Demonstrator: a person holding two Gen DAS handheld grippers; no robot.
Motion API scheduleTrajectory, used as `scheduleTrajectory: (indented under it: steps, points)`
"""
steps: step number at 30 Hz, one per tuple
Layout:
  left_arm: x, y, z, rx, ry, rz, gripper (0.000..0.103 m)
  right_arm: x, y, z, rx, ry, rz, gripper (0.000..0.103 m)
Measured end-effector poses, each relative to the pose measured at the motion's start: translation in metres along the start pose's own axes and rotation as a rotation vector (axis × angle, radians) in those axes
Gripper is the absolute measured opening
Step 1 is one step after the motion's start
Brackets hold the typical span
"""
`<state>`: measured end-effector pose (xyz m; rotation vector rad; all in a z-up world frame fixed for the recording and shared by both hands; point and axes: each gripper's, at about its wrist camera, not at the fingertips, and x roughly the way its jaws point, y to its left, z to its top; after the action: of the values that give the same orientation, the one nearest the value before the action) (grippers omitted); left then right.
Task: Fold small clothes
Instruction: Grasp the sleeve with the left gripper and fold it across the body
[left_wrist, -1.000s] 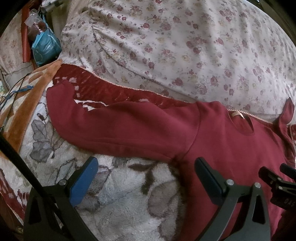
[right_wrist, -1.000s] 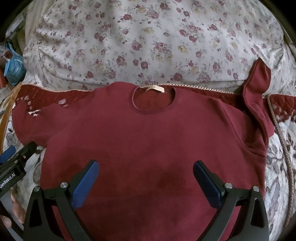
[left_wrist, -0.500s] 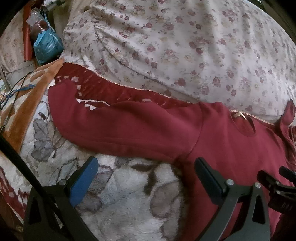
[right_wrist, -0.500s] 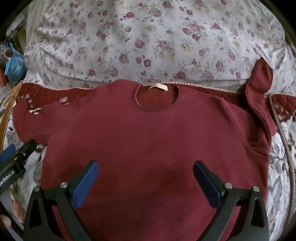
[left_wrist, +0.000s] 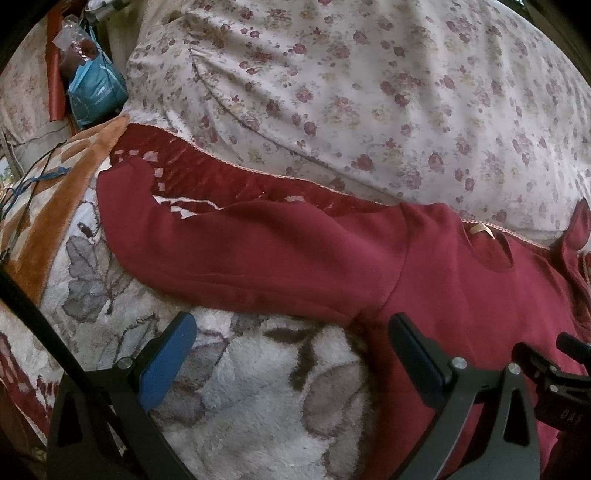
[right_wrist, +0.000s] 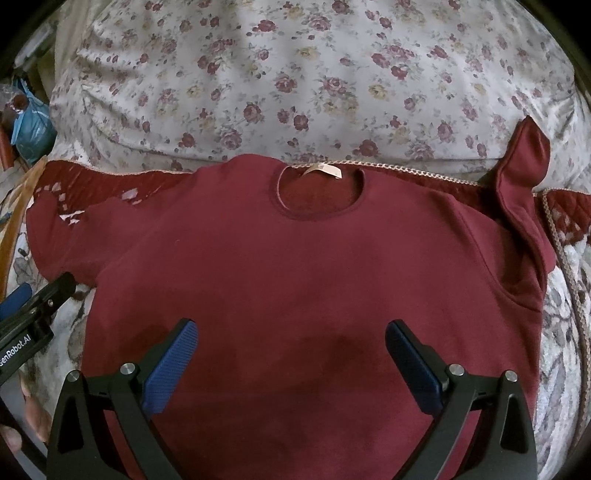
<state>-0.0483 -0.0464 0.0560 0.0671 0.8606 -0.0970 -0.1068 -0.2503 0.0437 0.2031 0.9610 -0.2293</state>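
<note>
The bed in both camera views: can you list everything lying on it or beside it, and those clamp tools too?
Dark red long-sleeved sweatshirt: one, spread flat in the middle, neck away from cameras, right sleeve folded up.
Floral white quilt: one, bunched behind the sweatshirt.
Fluffy grey-and-white leaf-pattern blanket: one, under the sweatshirt.
Blue plastic bag: one, far left beside the bed.
Left gripper: black with blue pads, open over the blanket's edge.
Right gripper: same, open over the sweatshirt's body.

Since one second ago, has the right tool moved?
Yes, a little. In its own view the red sweater's collar and the flowered quilt sit lower than before, so the right tool has crept forward or tilted up.
</note>
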Motion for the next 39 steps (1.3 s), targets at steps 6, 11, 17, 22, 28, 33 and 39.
scheduleTrajectory:
  steps: [6,11,17,22,28,33,39]
  points:
    - [-0.002,0.025,0.014,-0.068,-0.022,0.034,0.103,0.000,0.003,0.000,-0.001,0.004,0.013,0.103]
    - [0.009,0.073,0.038,-0.154,-0.006,0.174,0.103,-0.001,0.005,0.002,-0.023,0.014,0.032,0.103]
    - [0.049,0.140,0.065,-0.326,0.057,0.222,0.103,0.001,0.000,0.002,-0.009,0.030,0.056,0.103]
    - [0.102,0.162,0.073,-0.373,0.138,0.231,0.065,0.006,-0.001,0.001,-0.006,0.054,0.072,0.103]
    - [0.111,0.170,0.071,-0.460,0.113,0.142,0.014,0.002,-0.007,0.004,0.012,0.047,0.086,0.103]
    - [0.036,0.090,0.097,-0.301,-0.074,-0.065,0.013,-0.002,-0.018,0.005,0.021,0.034,0.065,0.103]
    - [-0.017,-0.061,0.089,-0.005,-0.097,-0.345,0.013,-0.016,-0.054,0.009,0.072,0.015,0.015,0.103]
